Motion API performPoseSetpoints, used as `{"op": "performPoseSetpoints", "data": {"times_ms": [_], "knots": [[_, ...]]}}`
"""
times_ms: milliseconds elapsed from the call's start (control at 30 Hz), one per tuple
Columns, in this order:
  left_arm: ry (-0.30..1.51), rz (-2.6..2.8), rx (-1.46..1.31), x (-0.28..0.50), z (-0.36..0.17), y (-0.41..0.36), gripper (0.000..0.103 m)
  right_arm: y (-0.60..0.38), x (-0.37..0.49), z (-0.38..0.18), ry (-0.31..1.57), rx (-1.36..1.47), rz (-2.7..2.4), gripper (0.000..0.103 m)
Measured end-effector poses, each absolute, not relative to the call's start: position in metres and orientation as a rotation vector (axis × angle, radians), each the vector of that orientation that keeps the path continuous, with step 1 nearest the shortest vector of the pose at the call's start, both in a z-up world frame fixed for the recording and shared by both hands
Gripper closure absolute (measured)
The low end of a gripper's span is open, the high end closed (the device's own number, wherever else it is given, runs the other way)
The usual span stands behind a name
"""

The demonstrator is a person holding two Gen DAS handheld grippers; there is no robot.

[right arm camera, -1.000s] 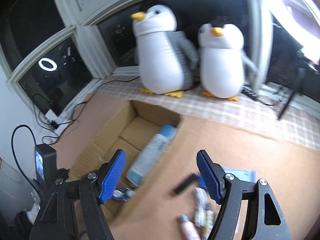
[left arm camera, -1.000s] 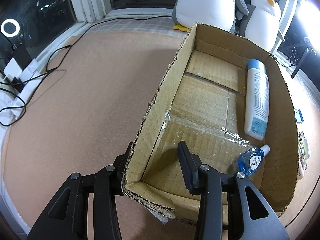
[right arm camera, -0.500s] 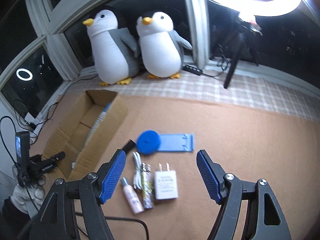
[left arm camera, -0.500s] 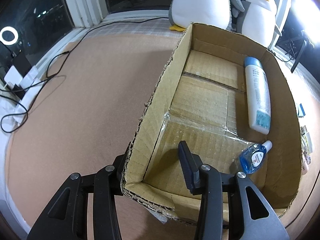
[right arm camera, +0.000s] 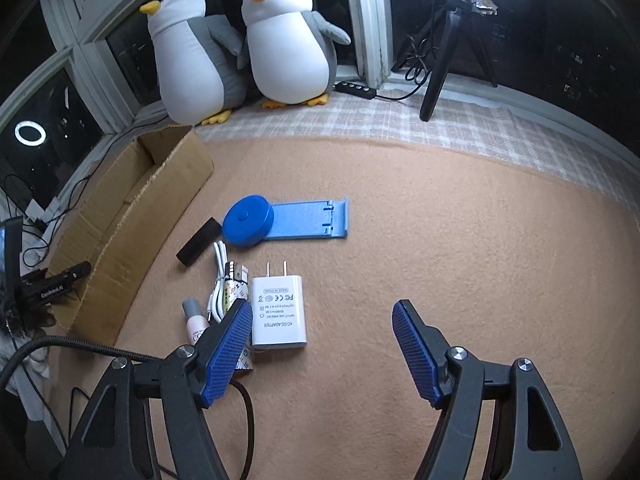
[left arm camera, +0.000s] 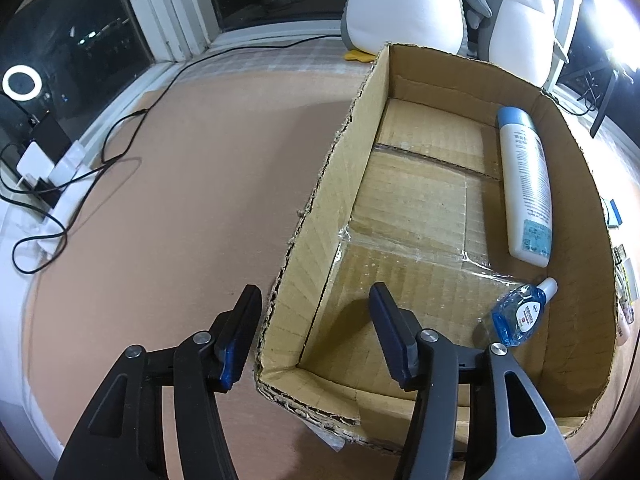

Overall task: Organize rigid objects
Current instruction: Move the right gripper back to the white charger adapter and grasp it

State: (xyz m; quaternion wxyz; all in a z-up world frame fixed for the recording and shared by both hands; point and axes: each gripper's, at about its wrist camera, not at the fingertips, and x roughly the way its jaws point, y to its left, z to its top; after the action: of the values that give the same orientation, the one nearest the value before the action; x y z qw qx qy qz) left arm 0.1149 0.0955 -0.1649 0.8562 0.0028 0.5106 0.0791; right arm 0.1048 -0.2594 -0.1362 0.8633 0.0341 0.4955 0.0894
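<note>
A: Straddling the near-left wall of the cardboard box (left arm camera: 320,208), the left tongs (left arm camera: 312,320) are spreading apart, pads clear of the cardboard, nothing pinched. One finger stands outside the wall, the other inside over the box floor.

B: And what's already in there?

A: Past the inner finger, along the far-right wall, a white lotion bottle (left arm camera: 526,184) lying flat; nearer, a small blue bottle (left arm camera: 520,314) in the right corner. The middle of the box floor is bare, so there's room for more.

B: The right tongs (right arm camera: 322,340)?

A: Released and empty, narrowing a little, hovering over the tan mat. Just ahead of the left finger lies the white AC adapter (right arm camera: 279,310), prongs pointing away. Left of it, half behind that finger, a coiled white cable (right arm camera: 220,276), a patterned tube and a small pink bottle (right arm camera: 196,326). Farther ahead sit a blue phone stand (right arm camera: 308,220), a blue round case (right arm camera: 248,221) and a black block (right arm camera: 199,241).

B: So how to take the adapter?

A: I'd shift left until it sits between the fingers and close across its flat sides. The cable touches its left edge, so come straight down. To the right the mat is open, and the box wall is well to the left.
</note>
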Motion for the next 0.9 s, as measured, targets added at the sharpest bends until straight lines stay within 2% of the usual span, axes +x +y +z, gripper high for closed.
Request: {"op": "performPoseSetpoints", "data": {"times_ms": [467, 633, 733, 900], "knots": [[1.067, 0.170, 0.016, 0.113, -0.165, 0.093, 0.047, -0.237, 0.117, -0.162, 1.104, 0.050, 0.219, 0.056], [1.067, 0.170, 0.017, 0.113, -0.165, 0.094, 0.047, -0.249, 0.121, -0.170, 1.124, 0.059, 0.191, 0.060], [1.066, 0.171, 0.017, 0.113, -0.165, 0.094, 0.047, -0.258, 0.124, -0.170, 1.123, 0.061, 0.177, 0.069], [1.065, 0.171, 0.013, 0.112, -0.164, 0.096, 0.047, -0.270, 0.131, -0.171, 1.123, 0.050, 0.164, 0.069]]}}
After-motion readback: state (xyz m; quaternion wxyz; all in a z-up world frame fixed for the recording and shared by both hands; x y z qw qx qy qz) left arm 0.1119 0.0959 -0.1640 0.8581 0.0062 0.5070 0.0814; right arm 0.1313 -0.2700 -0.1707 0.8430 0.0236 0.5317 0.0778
